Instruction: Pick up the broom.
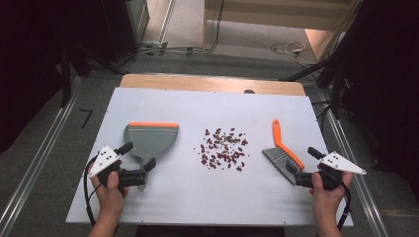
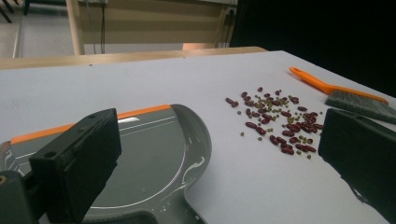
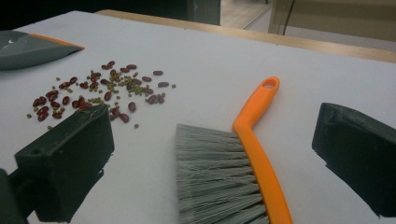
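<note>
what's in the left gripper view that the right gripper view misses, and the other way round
Left gripper view alone: the grey dustpan's inside, lying flat just ahead of the open left tongs, and the whole brush far off at the right.

Right gripper view alone: the brush close up between the open right tongs, grey bristles nearest, and the hanging hole in its orange handle.

Both: the scattered red and green beans, the dustpan's orange lip, the white table top and its wooden far edge.
</note>
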{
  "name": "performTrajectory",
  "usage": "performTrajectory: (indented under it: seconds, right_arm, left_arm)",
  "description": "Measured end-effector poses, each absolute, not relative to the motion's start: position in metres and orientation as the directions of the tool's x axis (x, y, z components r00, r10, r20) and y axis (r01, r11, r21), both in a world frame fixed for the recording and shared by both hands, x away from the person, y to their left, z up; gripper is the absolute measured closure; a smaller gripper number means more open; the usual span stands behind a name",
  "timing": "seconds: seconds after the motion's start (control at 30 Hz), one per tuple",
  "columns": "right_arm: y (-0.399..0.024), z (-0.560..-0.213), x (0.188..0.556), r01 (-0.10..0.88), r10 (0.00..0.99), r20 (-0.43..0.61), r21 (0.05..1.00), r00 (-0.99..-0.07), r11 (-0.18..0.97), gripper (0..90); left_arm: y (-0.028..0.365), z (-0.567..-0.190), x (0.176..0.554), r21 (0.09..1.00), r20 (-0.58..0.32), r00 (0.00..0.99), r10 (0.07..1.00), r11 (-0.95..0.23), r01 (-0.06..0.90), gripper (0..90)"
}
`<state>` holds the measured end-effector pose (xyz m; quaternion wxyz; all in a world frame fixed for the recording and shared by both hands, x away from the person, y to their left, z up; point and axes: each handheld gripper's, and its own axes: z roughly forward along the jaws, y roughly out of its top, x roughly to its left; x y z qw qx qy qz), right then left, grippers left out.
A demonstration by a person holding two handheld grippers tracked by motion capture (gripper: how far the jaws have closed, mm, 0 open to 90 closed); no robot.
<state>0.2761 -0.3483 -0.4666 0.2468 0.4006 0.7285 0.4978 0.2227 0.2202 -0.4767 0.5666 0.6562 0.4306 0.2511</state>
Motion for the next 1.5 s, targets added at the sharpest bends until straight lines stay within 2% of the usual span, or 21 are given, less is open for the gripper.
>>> performTrajectory:
  seconds: [0.7, 1.23, 1.5]
  right_arm:
    - [-0.333, -0.432, 0.301, 0.358, 0.818, 0.046, 0.912, -0.573, 0.200, 0.0]
    - [-0.317, -0.420, 0.342, 0.434, 0.824, 0.054, 0.869, -0.563, 0.240, 0.0]
    - [-0.314, -0.420, 0.365, 0.512, 0.837, 0.070, 0.817, -0.542, 0.263, 0.0]
  left_arm:
    - [0.210, -0.473, 0.223, 0.963, -0.132, 0.526, 0.840, -0.017, 0.269, 0.0]
    - [0.208, -0.475, 0.223, 0.962, -0.122, 0.532, 0.838, -0.032, 0.270, 0.0]
    - [0.206, -0.475, 0.222, 0.961, -0.124, 0.540, 0.833, -0.034, 0.273, 0.0]
